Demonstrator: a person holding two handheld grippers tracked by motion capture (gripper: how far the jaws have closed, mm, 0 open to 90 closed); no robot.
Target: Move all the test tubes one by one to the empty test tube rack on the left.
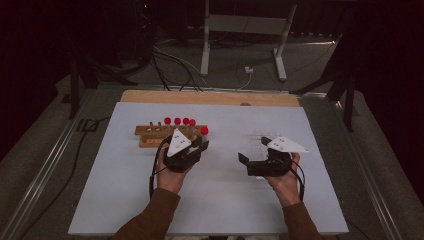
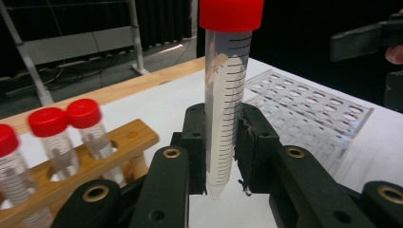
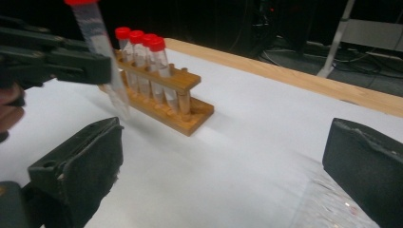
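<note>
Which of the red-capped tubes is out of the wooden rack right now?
The tube clamped upright between the left gripper jaws, lifted clear above the table; the other tubes stand in the wooden rack.

Clear plastic tube point(image 2: 223, 109), glossy red cap point(image 2: 231, 14); matt wooden rack point(image 3: 164, 92).

The desk point(image 1: 125, 200) has a white top and a wooden far edge. On it stand a wooden rack point(image 1: 150, 131) of red-capped tubes and a clear plastic rack point(image 2: 309, 114).

A white surface point(image 1: 125, 200) is shown, backed by a wooden strip point(image 1: 210, 97) along its far edge. A wooden rack point(image 1: 150, 131) holding red-capped tubes point(image 1: 177, 121) is seen at left. Cables point(image 1: 170, 57) and a white frame point(image 1: 245, 25) are seen on the floor beyond.
</note>
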